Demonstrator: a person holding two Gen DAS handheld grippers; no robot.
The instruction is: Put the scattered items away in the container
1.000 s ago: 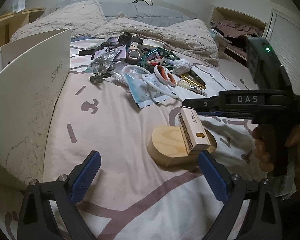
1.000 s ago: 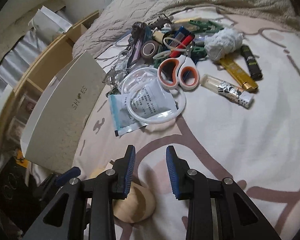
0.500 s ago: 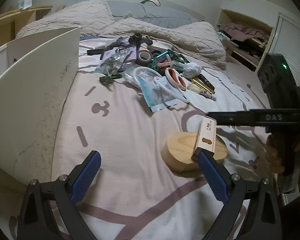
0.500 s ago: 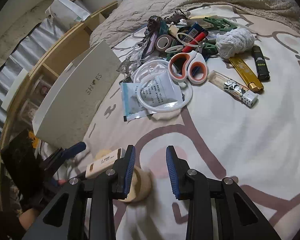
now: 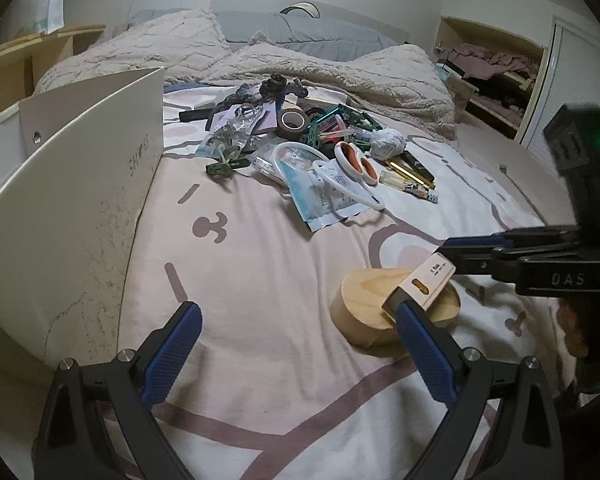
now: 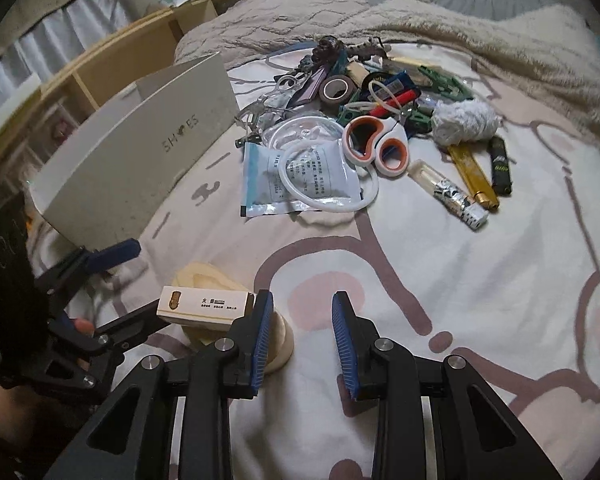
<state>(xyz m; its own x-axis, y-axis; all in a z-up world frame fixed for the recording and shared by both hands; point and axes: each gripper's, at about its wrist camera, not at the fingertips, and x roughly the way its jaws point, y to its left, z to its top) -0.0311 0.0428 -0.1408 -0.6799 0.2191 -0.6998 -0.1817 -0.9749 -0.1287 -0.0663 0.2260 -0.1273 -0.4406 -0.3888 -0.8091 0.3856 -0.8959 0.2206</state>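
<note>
A cream matchbox lies tilted on an oval wooden block on the bedsheet. My left gripper is wide open with nothing between its pads; its right fingertip touches the matchbox's lower end. My right gripper has a narrow gap between its pads and holds nothing. The matchbox lies outside its left finger, whose tip meets the box's upper end. The white box marked SHOES stands to the left. Scissors, a white ring and a sachet lie in the pile beyond.
The pile also holds a tape roll, lighters, a white yarn ball and several clips. A fluffy blanket lies behind it. A wooden shelf lines the left side. A hand grips the right gripper's handle.
The matchbox has tipped from standing upright on the block to lying slanted. My right gripper has rolled and shifted, bringing the matchbox into view beside its left finger. The left gripper stayed put.
</note>
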